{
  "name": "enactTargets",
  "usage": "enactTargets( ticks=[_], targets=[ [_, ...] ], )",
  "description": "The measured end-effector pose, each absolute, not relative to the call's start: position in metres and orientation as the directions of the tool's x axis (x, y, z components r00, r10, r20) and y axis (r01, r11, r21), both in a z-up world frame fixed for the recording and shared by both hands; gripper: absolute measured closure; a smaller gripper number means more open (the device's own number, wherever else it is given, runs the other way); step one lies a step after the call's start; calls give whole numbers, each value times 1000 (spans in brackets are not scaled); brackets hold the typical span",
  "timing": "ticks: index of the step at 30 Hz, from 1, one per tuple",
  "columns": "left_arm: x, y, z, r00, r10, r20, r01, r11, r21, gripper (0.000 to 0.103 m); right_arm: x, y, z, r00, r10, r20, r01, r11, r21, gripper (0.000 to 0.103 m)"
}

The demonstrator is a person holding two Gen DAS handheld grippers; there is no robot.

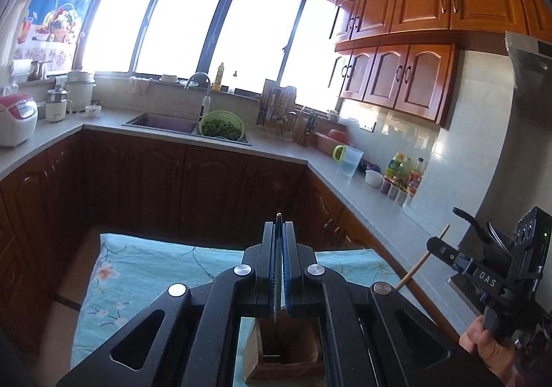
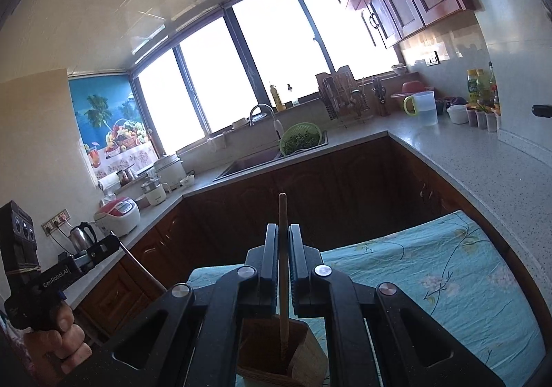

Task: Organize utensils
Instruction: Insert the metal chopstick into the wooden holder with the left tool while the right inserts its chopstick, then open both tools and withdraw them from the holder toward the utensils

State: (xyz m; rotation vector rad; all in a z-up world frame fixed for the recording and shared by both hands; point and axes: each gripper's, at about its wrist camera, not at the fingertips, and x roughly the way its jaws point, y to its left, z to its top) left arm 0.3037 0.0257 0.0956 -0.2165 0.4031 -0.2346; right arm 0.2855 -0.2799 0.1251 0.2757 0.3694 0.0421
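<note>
My left gripper [image 1: 278, 228] is shut on a thin flat metal utensil [image 1: 275, 269] that hangs down into a square wooden utensil box [image 1: 286, 361] on the floral cloth. My right gripper [image 2: 283, 231] is shut on a wooden chopstick [image 2: 283, 211] whose lower end is inside the same wooden box [image 2: 303, 349]. In the left wrist view the right gripper [image 1: 435, 245] shows at the right with the chopstick [image 1: 419, 262] slanting through it. In the right wrist view the left gripper [image 2: 112, 243] shows at the left with the metal utensil [image 2: 139, 266].
The light blue floral cloth [image 1: 145, 269] covers the table under the box. A grey countertop [image 1: 372, 200] wraps round the kitchen with a sink [image 1: 162, 123], a green colander [image 1: 221, 124], a rice cooker [image 1: 15, 119] and bottles [image 1: 402, 169]. Dark cabinets [image 1: 193, 190] stand ahead.
</note>
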Motion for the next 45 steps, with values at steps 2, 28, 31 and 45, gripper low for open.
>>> enactTargets(
  ticks=[2, 28, 31, 45],
  targets=[
    [312, 24, 77, 887, -258, -382, 161, 950, -267, 102, 294, -278, 106, 924, 89, -372, 19, 961, 277, 98],
    [340, 34, 66, 841, -236, -486, 89, 948, -306, 71, 305, -285, 70, 884, 118, -452, 45, 941, 334, 35],
    [320, 41, 74, 860, -218, -462, 86, 954, -289, 51, 286, -288, 82, 907, 113, -405, 34, 940, 338, 15],
    [174, 59, 49, 836, -211, -506, 72, 957, -281, 23, 155, -316, 77, 908, 67, -414, 91, 933, 349, 2]
  ],
)
